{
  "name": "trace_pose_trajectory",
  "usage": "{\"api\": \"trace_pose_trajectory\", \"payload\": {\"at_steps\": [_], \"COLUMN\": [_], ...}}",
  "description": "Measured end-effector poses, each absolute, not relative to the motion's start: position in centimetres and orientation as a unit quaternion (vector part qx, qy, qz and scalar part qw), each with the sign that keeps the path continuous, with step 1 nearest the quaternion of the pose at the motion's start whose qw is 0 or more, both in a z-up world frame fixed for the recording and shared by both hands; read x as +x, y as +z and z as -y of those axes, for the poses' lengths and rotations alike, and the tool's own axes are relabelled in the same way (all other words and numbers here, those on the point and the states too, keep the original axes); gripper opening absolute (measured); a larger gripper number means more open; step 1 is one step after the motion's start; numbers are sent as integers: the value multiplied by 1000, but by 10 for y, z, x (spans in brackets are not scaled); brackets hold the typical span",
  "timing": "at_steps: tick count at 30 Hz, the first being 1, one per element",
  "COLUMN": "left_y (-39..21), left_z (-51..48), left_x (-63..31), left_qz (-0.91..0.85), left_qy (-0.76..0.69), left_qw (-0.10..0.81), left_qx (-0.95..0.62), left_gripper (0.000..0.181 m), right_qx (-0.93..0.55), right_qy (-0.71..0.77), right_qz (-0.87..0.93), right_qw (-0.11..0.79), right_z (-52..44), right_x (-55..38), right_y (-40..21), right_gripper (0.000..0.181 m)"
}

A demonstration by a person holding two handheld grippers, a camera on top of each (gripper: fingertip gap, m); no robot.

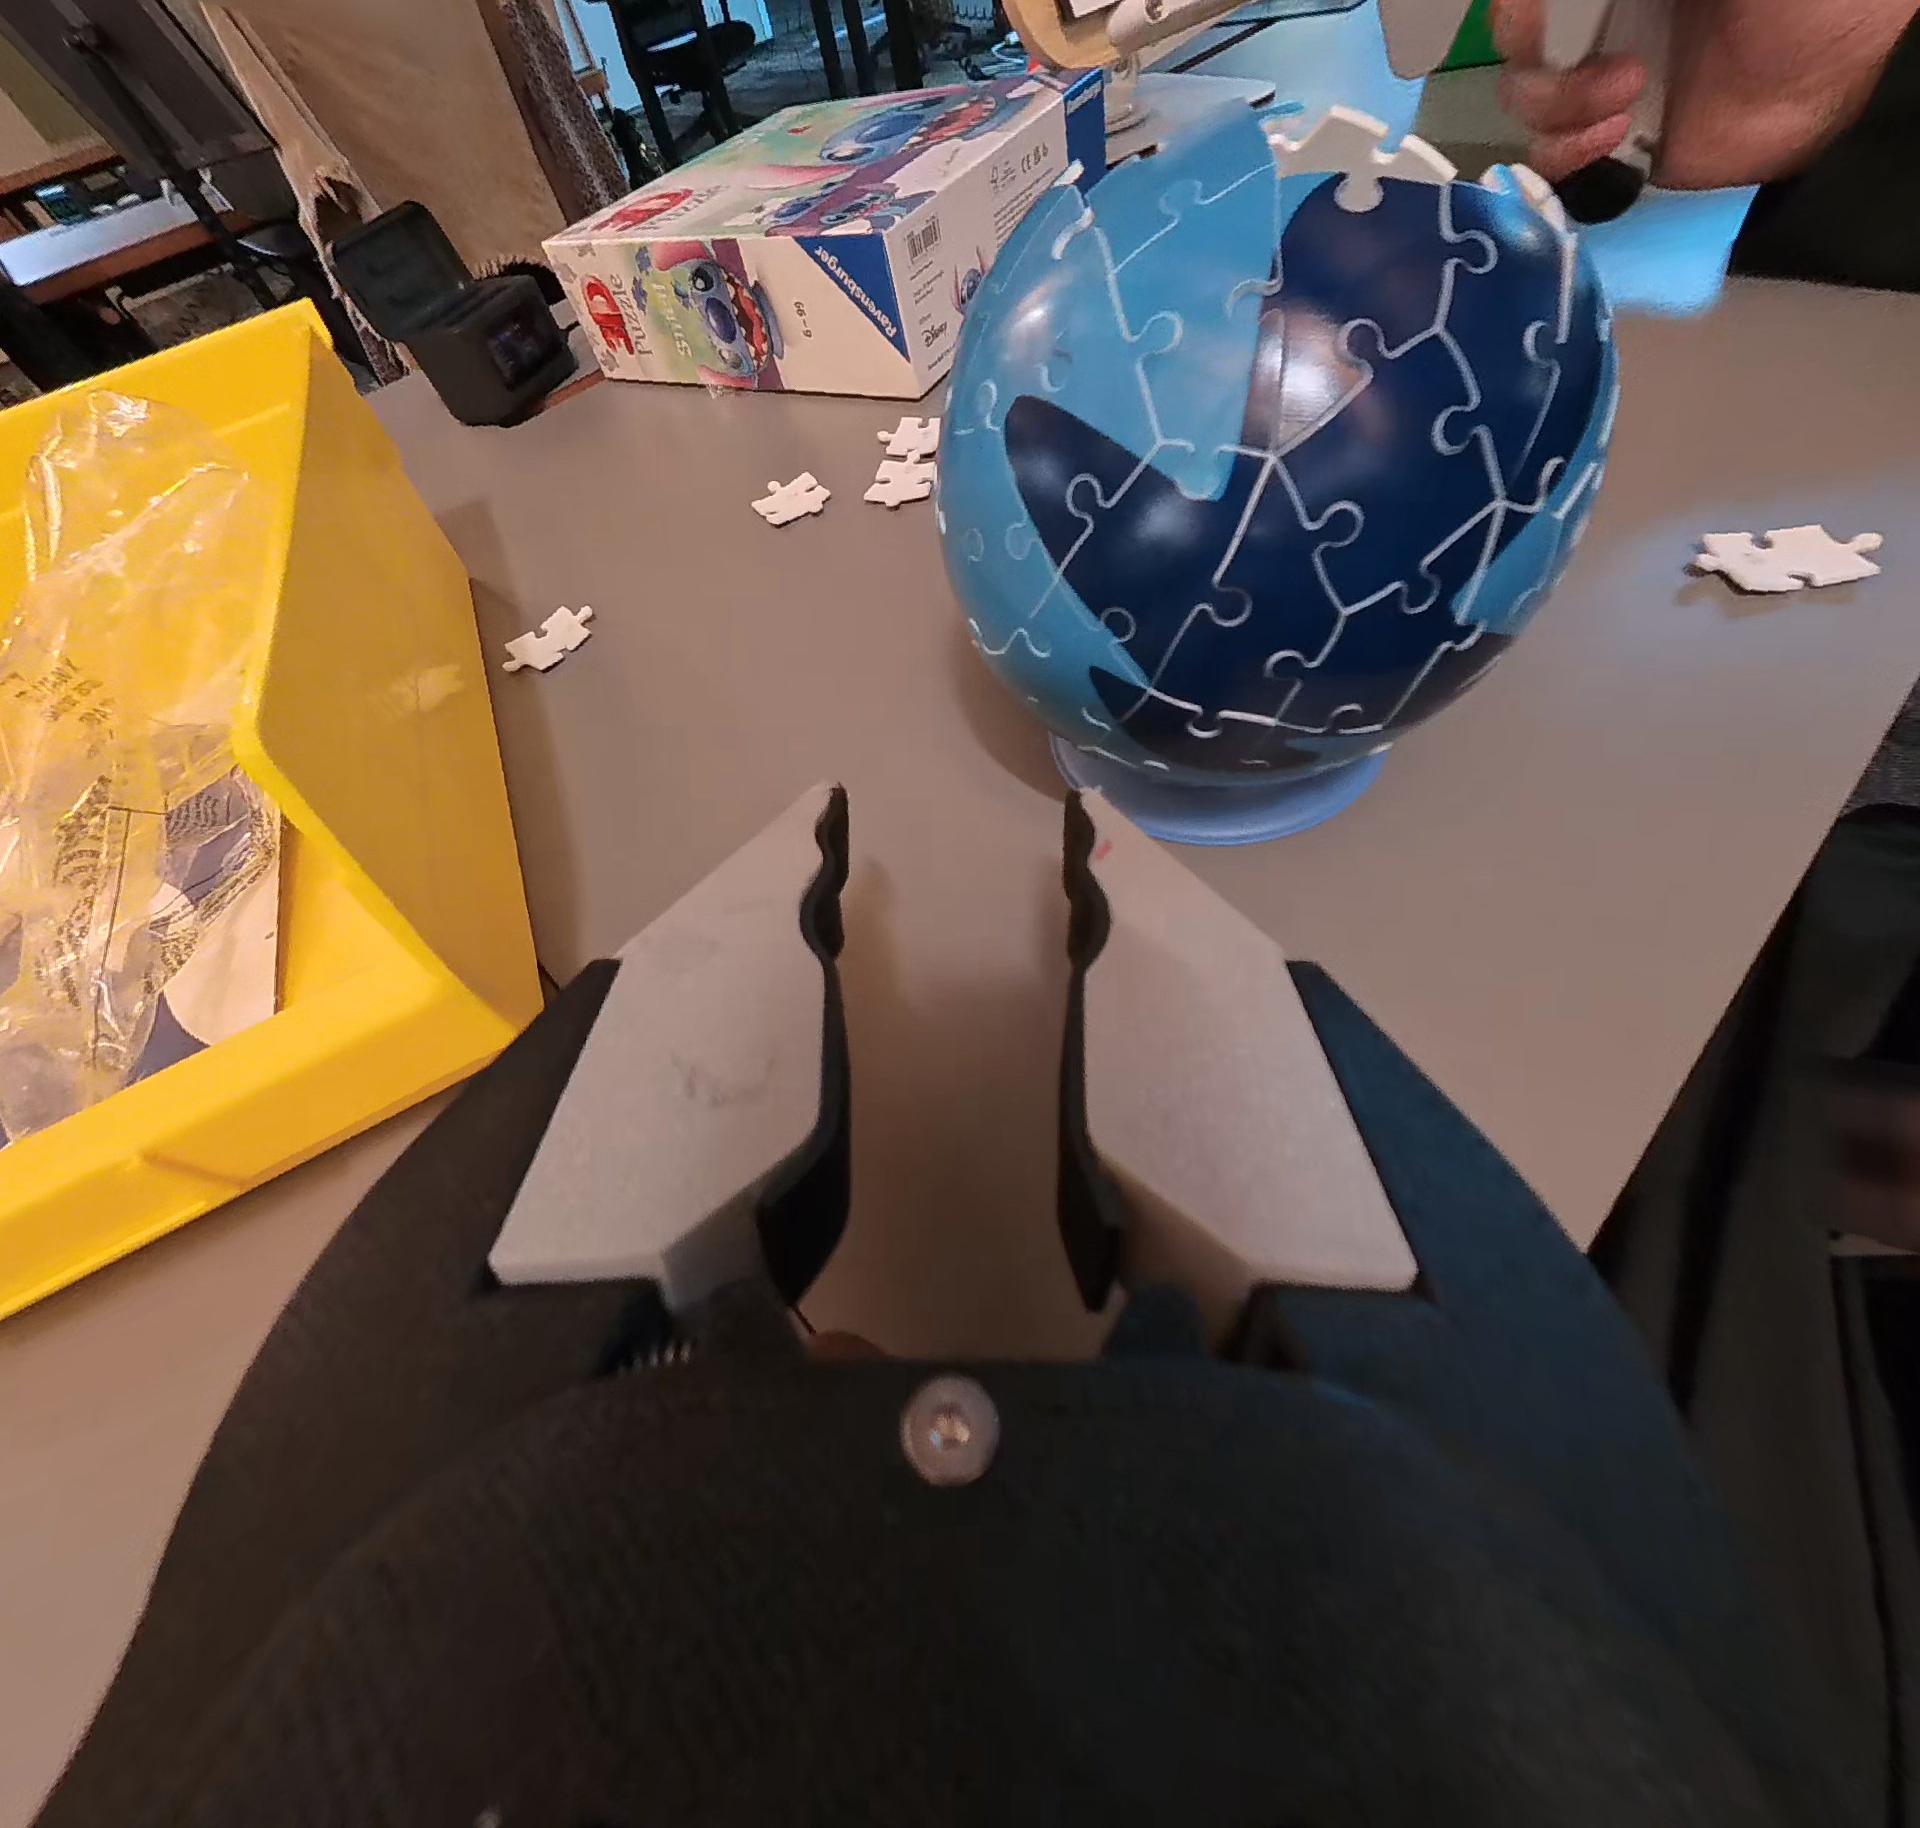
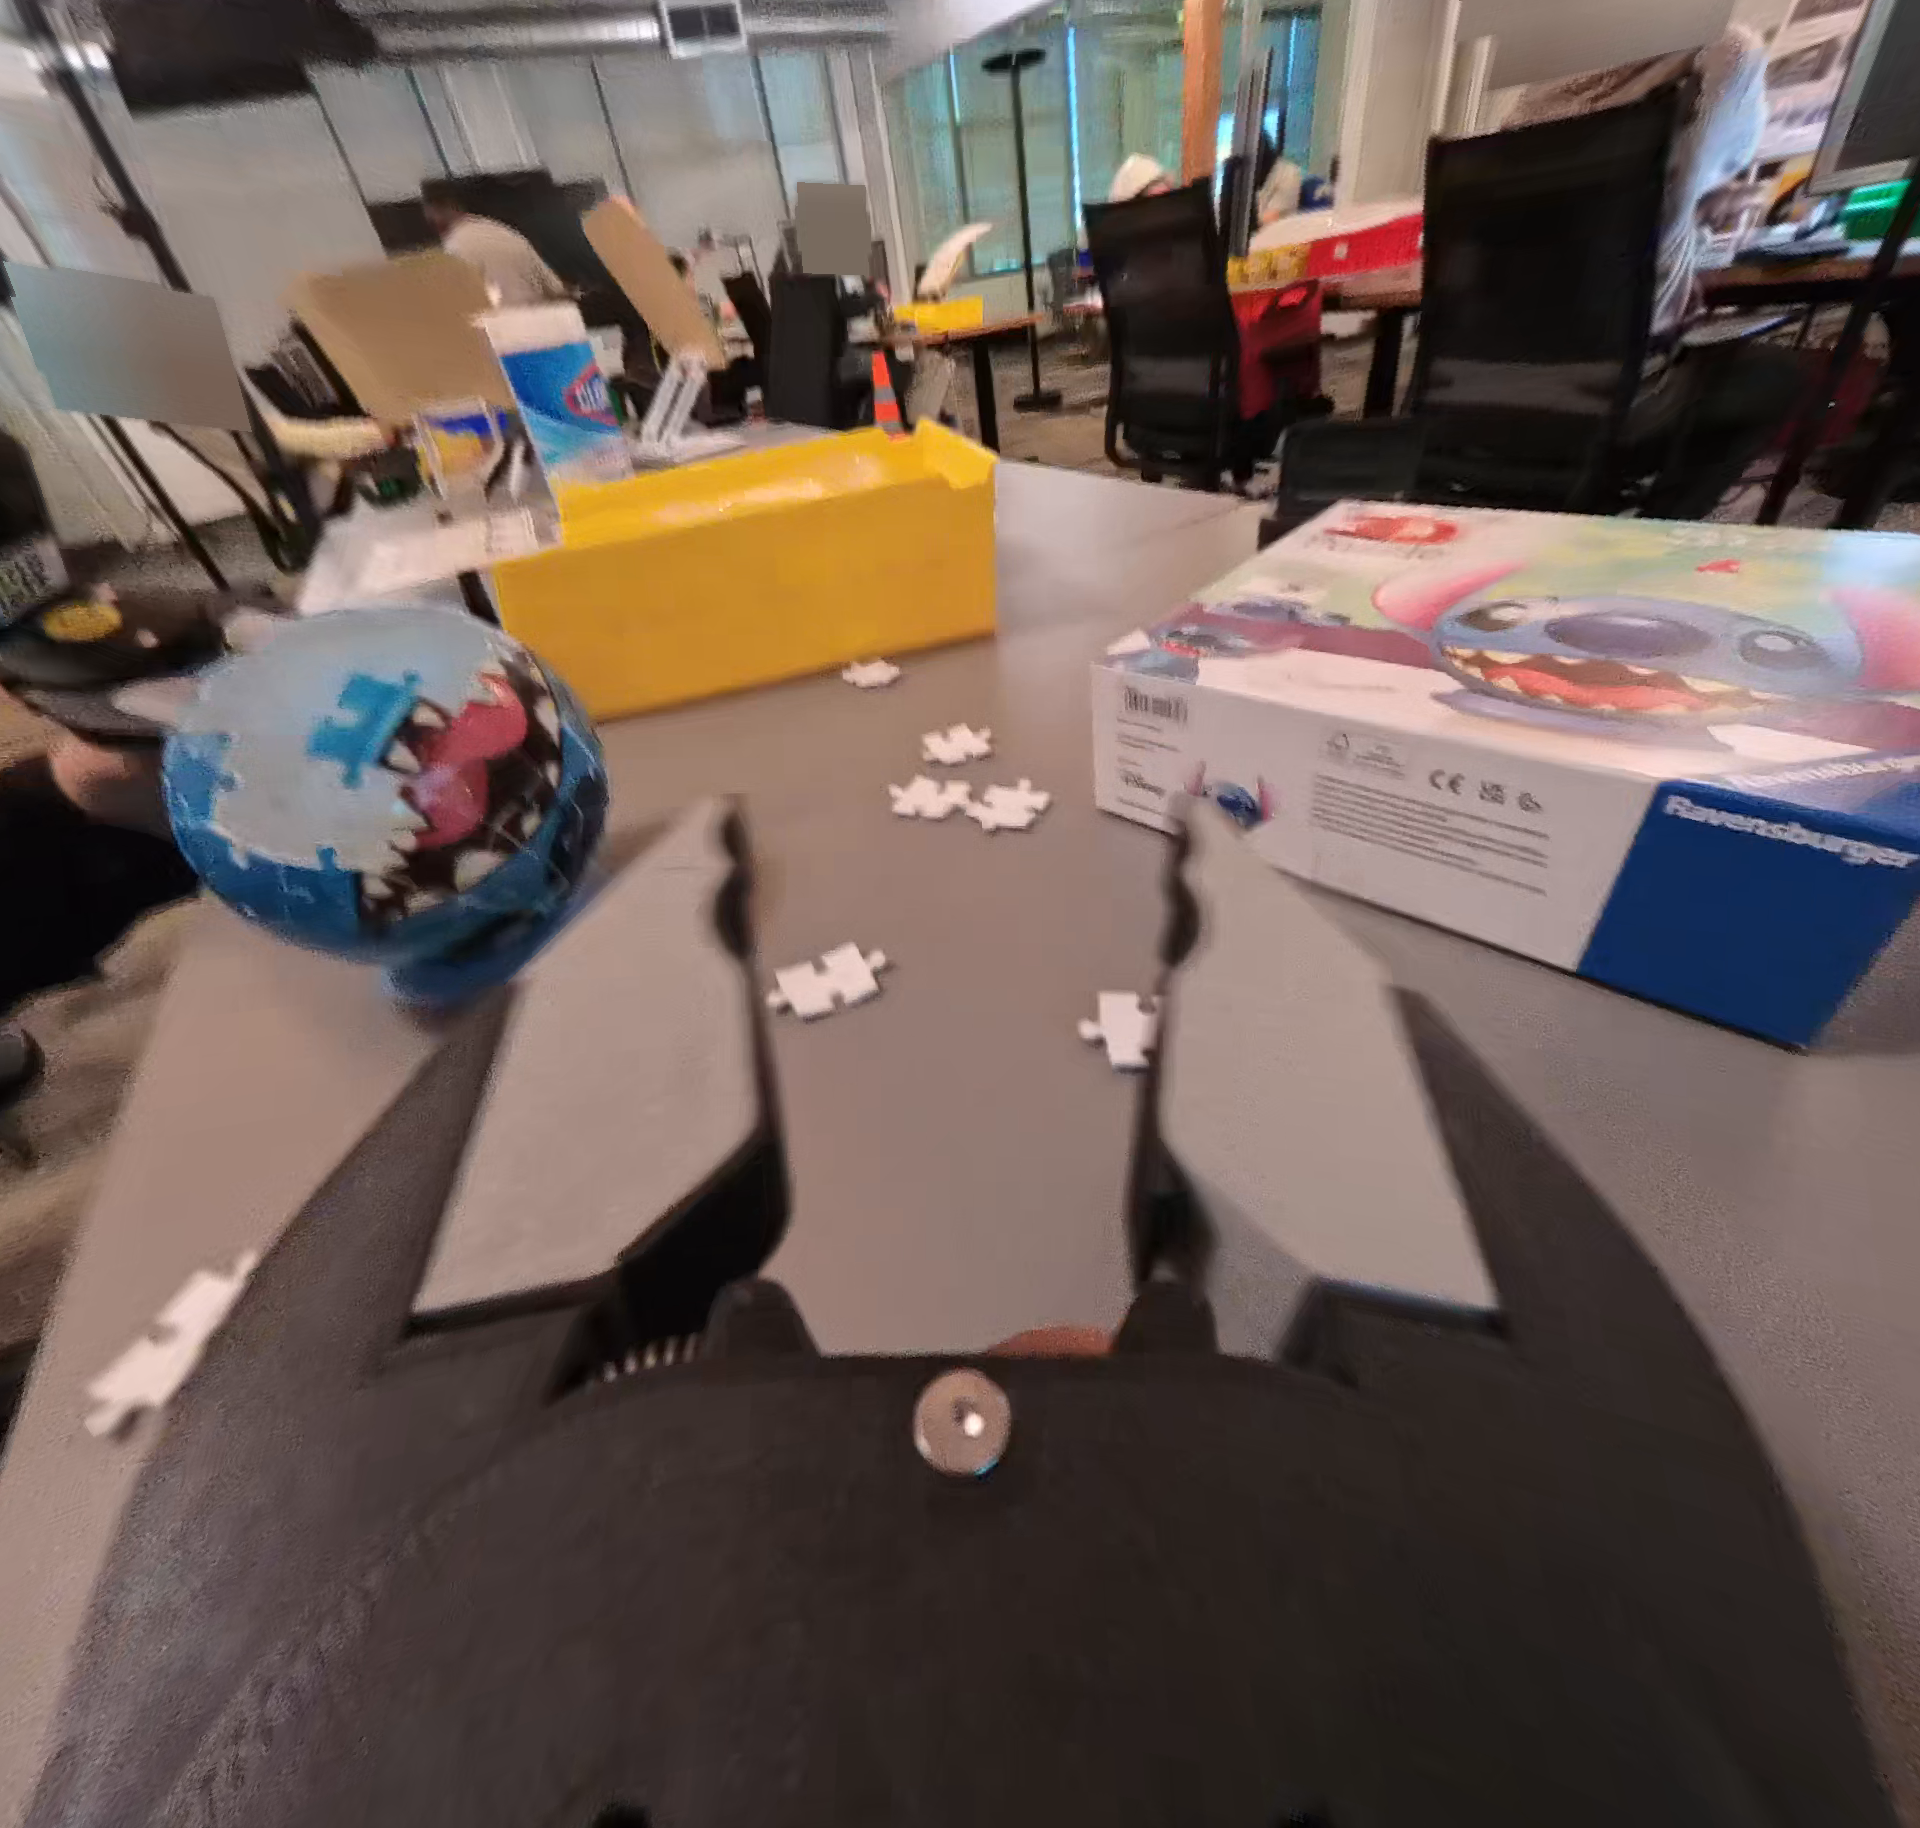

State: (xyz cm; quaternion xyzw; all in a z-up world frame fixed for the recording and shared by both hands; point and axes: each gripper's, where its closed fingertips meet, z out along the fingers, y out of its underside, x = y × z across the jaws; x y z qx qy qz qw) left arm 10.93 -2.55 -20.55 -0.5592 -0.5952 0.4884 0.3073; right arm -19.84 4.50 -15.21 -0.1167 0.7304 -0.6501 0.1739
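On my feeds the grey table [image 1: 727, 739] carries everything. Largest is the yellow bin [image 1: 395, 739] at its left edge, holding a crumpled clear plastic bag [image 1: 114, 687] over what may be printed sheets (too blurred to say). The puzzle box [image 2: 1455, 791] lies flat toward the far edge, closed as far as I can tell. The blue puzzle ball [image 1: 1278, 531] sits mid-table on its round stand [image 1: 1226, 812], top unfinished and open. My left gripper [image 1: 956, 822] is parted and empty, tips just short of the stand. My right gripper [image 2: 961, 822] is spread wide, empty, above loose white pieces [image 2: 828, 980].
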Motion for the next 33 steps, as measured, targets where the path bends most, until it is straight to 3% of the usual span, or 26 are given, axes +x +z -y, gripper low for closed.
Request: {"api": "trace_pose_trajectory", "payload": {"at_steps": [2, 4, 7, 9, 11, 12, 15, 16, 18, 21, 22, 23, 26, 29, 32, 33], "left_y": [-206, -206, -206, -205, -206, -206, -206, -207, -206, -207, -207, -207, -207, -206, -206, -206], "left_z": [26, 25, 25, 25, 26, 26, 25, 25, 25, 25, 25, 25, 25, 25, 25, 25], "left_x": [109, 109, 109, 109, 109, 109, 109, 108, 108, 108, 108, 108, 108, 108, 108, 108], "left_qz": [596, 595, 595, 595, 595, 596, 596, 596, 596, 597, 598, 598, 597, 597, 597, 596], "left_qy": [488, 488, 489, 489, 489, 489, 488, 487, 487, 484, 484, 483, 484, 486, 486, 486], "left_qw": [306, 306, 307, 306, 305, 305, 304, 305, 305, 306, 306, 306, 306, 306, 307, 307], "left_qx": [-560, -560, -559, -559, -560, -560, -561, -561, -561, -561, -562, -562, -562, -560, -560, -560], "left_gripper": [39, 39, 39, 39, 38, 38, 38, 38, 38, 38, 38, 38, 38, 38, 38, 38], "right_qx": [-110, -110, -99, -118, -125, -113, -141, -141, -136, -201, -208, -208, -218, -207, -230, -240], "right_qy": [-639, -662, -648, -658, -631, -637, -637, -631, -632, -605, -608, -618, -595, -596, -593, -584], "right_qz": [-755, -725, -752, -732, -764, -762, -751, -757, -758, -769, -766, -757, -768, -770, -760, -768], "right_qw": [101, 154, 68, 135, 56, 29, 100, 94, 85, 43, 24, 40, 94, 94, 132, 107], "right_z": [-40, -46, -39, -45, -40, -37, -40, -39, -37, -39, -38, -38, -40, -37, -43, -42], "right_x": [-208, -198, -211, -196, -208, -213, -190, -192, -193, -183, -180, -172, -161, -162, -150, -152], "right_y": [-159, -148, -157, -151, -166, -165, -164, -167, -168, -180, -180, -176, -186, -188, -186, -192], "right_gripper": [86, 91, 97, 82, 78, 104, 80, 82, 102, 82, 88, 97, 75, 99, 68, 69]}}
